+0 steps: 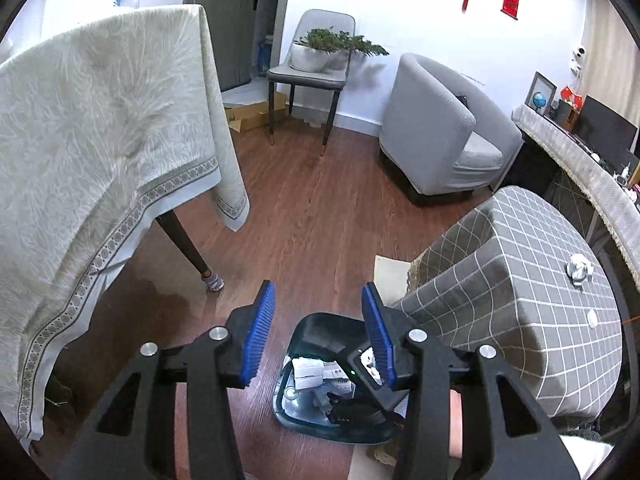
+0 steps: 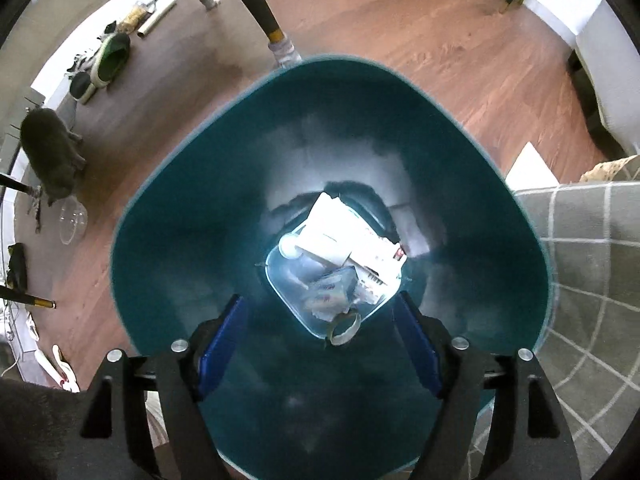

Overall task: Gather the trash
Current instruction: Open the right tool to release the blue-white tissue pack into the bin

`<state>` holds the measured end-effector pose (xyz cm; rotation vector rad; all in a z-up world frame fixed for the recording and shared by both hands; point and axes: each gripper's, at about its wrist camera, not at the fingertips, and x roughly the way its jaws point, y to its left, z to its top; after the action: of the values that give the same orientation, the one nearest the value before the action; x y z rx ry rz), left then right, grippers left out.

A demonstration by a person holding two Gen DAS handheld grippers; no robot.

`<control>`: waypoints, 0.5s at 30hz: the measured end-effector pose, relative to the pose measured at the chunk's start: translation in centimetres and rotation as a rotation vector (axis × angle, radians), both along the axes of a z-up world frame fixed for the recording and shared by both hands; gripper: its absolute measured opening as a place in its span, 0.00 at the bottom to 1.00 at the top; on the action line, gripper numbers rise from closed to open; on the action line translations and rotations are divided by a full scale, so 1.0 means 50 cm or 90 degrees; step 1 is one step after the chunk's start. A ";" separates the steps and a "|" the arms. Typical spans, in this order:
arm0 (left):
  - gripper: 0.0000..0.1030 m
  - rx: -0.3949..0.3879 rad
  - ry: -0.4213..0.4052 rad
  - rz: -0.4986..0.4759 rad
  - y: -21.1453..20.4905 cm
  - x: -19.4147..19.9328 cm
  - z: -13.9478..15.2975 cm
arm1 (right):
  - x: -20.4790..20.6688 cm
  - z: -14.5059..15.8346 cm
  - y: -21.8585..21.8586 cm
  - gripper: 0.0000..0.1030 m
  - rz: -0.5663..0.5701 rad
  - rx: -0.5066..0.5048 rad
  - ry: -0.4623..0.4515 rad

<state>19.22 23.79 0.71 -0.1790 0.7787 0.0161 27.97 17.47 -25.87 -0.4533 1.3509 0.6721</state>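
On the wooden plank floor (image 1: pixel 320 208), beside a stool draped in grey checked cloth (image 1: pixel 520 280), a teal plastic bin with rounded corners (image 2: pixel 180 240) is standing upright. Its glossy inner walls are narrowing toward a pale bottom where the trash is lying: a white folded paper carton (image 2: pixel 340 236), a small white round cap (image 2: pixel 289 247), crumpled clear wrappers (image 2: pixel 332 292) and a grey tape ring (image 2: pixel 344 326).

Right gripper (image 2: pixel 320 348) is pointing almost straight down into the bin's mouth, blue ribbed pads (image 2: pixel 218 344) spread wide on black linkage arms, nothing between them; no earlier view, so only the spread is noted.

Left gripper (image 1: pixel 320 332) is hanging higher, tilting down and forward over the floor, the bin showing below and between its fingers. Its blue pads are standing apart with only air between them, gripping nothing.

Further out: a table under a cream patterned cloth with a banded border (image 1: pixel 100 140), one dark tapered leg showing; a grey upholstered tub armchair (image 1: pixel 440 132); a grey dining chair (image 1: pixel 316 68) carrying a white planter of green foliage (image 1: pixel 340 40). A crumpled white wad (image 1: pixel 578 268) is sitting on the checked cloth.
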 end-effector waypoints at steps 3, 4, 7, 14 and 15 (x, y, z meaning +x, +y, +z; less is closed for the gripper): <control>0.46 -0.007 -0.006 0.011 0.004 0.004 0.008 | -0.005 0.035 -0.001 0.74 0.012 0.020 -0.021; 0.46 -0.003 -0.008 0.015 0.003 0.005 0.010 | -0.008 0.059 -0.001 0.74 0.017 0.031 -0.034; 0.46 0.000 -0.011 0.020 0.000 0.012 0.014 | -0.017 0.113 -0.004 0.74 0.019 0.053 -0.063; 0.47 0.005 -0.022 0.033 0.000 0.020 0.022 | -0.044 0.236 -0.023 0.74 0.004 0.125 -0.117; 0.48 0.001 -0.024 0.036 0.001 0.021 0.023 | -0.048 0.254 -0.029 0.74 0.004 0.133 -0.126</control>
<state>20.28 23.84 1.84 -0.1993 0.7353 0.0667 25.55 16.00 -13.16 -0.3453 1.0801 0.7450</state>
